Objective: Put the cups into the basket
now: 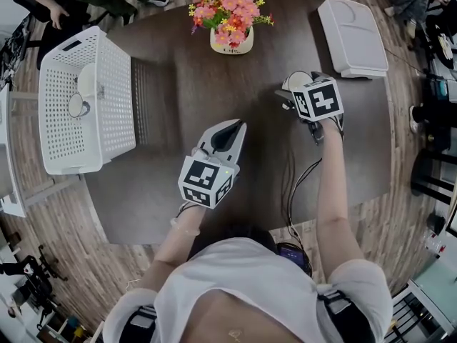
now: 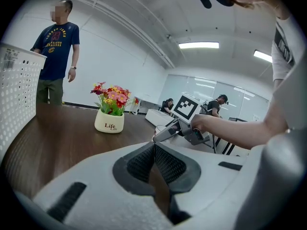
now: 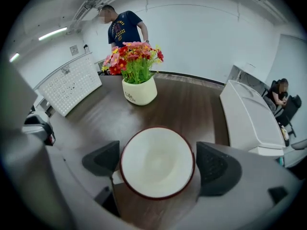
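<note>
Dark wood table [image 1: 214, 106], office rm: L tongs [image 2: 154, 150] clenched empty, R tongs [image 3: 158, 166] spread round cup [image 3: 157, 159].

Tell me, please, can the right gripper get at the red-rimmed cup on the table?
Probably yes: the right gripper stands open with a jaw either side of the red-rimmed cup, nothing in between.

A white, red-rimmed cup [image 3: 157, 162] stands upright on the table [image 3: 192, 111]; two more cups [image 1: 86, 81] sit inside the white perforated basket [image 1: 114, 120].

Left tool [image 2: 154, 147] near level, jaws closed together, right tool [image 3: 158, 164] pitched downward, jaws spread wide
</note>
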A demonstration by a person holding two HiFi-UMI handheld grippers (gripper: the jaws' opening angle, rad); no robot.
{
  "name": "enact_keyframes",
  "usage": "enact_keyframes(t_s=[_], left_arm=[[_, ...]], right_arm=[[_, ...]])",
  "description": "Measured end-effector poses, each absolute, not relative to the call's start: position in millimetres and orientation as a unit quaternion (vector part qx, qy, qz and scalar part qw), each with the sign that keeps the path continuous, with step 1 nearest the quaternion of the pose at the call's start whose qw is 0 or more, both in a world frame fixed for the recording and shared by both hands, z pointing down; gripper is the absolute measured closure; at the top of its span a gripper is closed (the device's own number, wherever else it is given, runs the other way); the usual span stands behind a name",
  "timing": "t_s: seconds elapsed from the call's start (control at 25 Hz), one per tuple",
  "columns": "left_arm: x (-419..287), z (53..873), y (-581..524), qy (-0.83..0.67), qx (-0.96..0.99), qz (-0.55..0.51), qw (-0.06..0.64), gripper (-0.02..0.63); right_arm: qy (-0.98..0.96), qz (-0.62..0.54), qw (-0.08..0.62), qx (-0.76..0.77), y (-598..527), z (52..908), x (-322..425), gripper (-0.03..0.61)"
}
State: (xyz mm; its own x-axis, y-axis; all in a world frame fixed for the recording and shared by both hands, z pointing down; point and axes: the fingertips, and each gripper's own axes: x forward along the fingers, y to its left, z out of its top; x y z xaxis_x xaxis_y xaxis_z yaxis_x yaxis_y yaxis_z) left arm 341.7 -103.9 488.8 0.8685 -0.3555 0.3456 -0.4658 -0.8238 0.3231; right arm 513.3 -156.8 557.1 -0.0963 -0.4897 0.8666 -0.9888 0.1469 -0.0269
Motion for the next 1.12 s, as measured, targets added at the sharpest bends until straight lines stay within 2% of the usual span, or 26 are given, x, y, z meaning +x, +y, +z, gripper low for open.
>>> enact_keyframes(t_s=[0.24, 0.48, 0.56, 1.12], left_arm=[[336.9, 490.7, -104.3, -0.222, 0.944, 0.141, 0.202, 0.603], [334.2, 491.7, -103.0, -0.224, 0.943, 0.144, 0.2, 0.603], [333.3, 491.5, -102.6, -0.225, 0.943, 0.144, 0.2, 0.603], [326.6, 484.5, -101.1, -0.229, 0.943, 0.142, 0.193, 0.603]], right_arm=[[-0.635, 0.348, 0.392, 0.568, -157.4, 567.1, 518.7, 0.092], [-0.622, 0.381, 0.382, 0.568, -157.4, 577.5, 518.5, 0.1], [-0.627, 0.376, 0.372, 0.572, -158.4, 576.5, 518.8, 0.137], [-0.639, 0.348, 0.391, 0.564, -157.6, 575.3, 514.3, 0.141]])
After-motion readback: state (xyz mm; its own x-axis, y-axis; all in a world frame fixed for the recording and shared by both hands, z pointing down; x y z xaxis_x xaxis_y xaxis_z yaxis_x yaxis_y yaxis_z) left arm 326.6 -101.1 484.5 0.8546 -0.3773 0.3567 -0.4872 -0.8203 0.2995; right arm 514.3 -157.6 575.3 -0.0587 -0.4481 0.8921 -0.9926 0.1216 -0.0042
